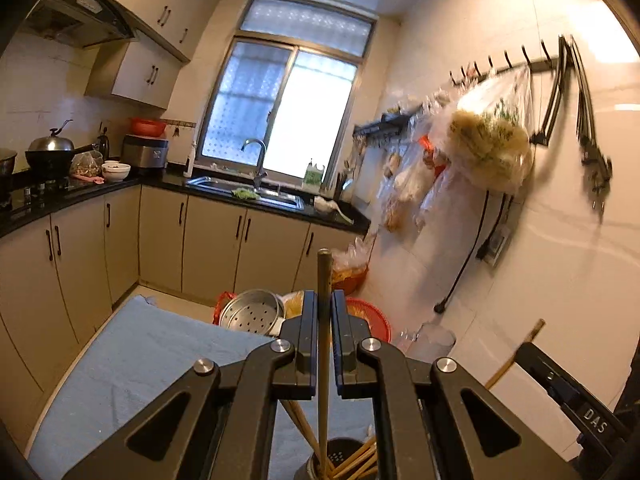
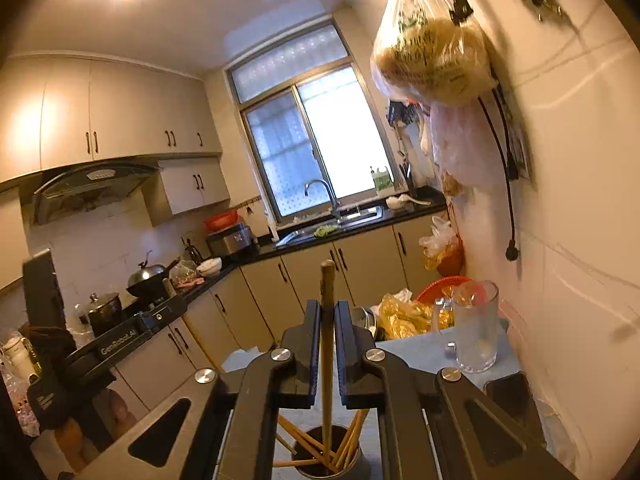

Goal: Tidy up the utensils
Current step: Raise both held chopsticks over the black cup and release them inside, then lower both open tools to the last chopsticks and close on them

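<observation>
Holding one chopstick each: left gripper (image 1: 325, 312) pinches a dark chopstick (image 1: 324, 276), right gripper (image 2: 328, 320) a wooden chopstick (image 2: 327, 280), both upright over the holder (image 2: 328, 456) on the counter (image 1: 152, 344). Looks nearly done, several chopsticks already inside.

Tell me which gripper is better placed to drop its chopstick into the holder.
Right gripper, probably: its wooden chopstick points into the middle of the holder; the left gripper holds its dark chopstick nearer the rim.

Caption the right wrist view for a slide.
Right gripper shut on a wooden chopstick above the chopstick holder, glass mug on the blue-covered table.
</observation>
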`<act>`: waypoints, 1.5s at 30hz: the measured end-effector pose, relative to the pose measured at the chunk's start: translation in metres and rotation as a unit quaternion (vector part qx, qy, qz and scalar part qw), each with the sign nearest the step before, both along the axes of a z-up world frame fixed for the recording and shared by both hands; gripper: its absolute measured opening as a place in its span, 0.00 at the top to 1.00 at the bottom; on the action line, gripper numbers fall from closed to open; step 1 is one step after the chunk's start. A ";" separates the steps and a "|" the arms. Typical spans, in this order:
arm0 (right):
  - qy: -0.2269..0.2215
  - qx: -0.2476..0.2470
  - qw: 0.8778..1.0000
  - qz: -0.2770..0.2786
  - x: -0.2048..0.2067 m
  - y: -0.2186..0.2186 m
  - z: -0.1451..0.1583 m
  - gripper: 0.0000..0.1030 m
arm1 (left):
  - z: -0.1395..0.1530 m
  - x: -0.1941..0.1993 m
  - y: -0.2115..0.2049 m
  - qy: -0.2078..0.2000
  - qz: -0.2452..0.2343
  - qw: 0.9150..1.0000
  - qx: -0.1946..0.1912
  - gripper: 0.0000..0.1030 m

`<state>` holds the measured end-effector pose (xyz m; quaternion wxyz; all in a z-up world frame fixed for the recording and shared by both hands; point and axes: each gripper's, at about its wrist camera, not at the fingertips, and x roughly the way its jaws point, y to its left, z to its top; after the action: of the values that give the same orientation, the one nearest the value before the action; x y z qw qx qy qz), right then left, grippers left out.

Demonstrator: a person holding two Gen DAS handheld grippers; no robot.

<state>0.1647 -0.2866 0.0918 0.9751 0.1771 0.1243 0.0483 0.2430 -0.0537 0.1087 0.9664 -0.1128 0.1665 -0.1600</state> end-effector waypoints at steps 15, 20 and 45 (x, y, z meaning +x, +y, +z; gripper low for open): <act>0.071 0.017 0.997 0.026 0.026 0.005 -0.069 0.92 | -0.052 0.007 -0.005 0.070 -0.029 0.997 0.011 0.93; 0.088 0.036 0.995 0.038 0.032 0.003 -0.082 0.89 | -0.055 0.004 -0.002 0.087 -0.040 0.995 0.012 0.92; 0.252 0.066 0.956 0.138 -0.042 0.078 -0.167 0.56 | -0.150 -0.112 0.108 0.246 0.048 0.968 0.020 0.42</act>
<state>0.1231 -0.2083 -0.0756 0.8821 0.2288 0.3859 0.1438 0.1310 0.0538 -0.0413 0.9042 -0.1371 0.3971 -0.0773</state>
